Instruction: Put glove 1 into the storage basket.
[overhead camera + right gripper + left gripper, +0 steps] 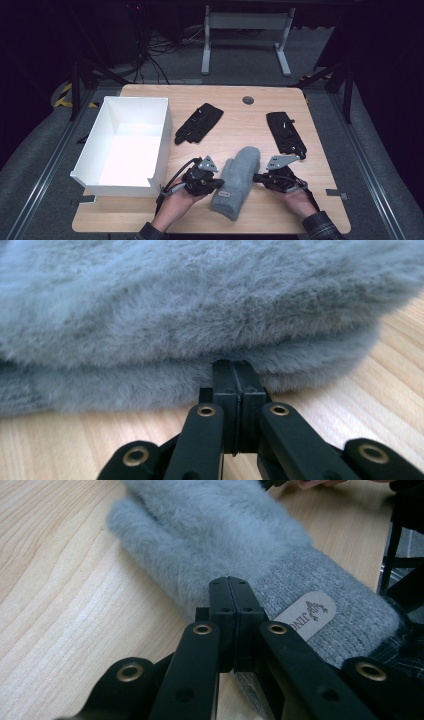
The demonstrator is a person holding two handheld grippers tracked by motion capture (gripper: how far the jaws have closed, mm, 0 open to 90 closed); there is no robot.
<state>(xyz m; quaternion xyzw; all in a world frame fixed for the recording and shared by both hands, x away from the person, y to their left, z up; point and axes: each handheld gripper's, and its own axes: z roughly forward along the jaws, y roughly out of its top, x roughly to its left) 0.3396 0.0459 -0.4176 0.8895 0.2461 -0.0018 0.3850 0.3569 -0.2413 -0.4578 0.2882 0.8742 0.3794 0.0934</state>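
Observation:
A grey fuzzy mitten [240, 180] lies on the wooden table [150, 215] near the front edge, cuff toward the person. Its knit cuff carries a pale label [306, 614]. My left gripper [220, 184] is at the mitten's left side; in the left gripper view the jaws are pressed flat together with their tips [231, 582] against the fur [215, 525] below the thumb. My right gripper [256, 177] is at the mitten's right side, jaws also closed, tips [233, 364] touching the furry edge [200, 300]. No fabric shows between either pair of jaws.
A white open box [161, 145] stands at the table's left. Two black gloves lie farther back, one at the centre [199, 123] and one at the right [285, 132]. A round cable hole [248, 100] sits near the far edge.

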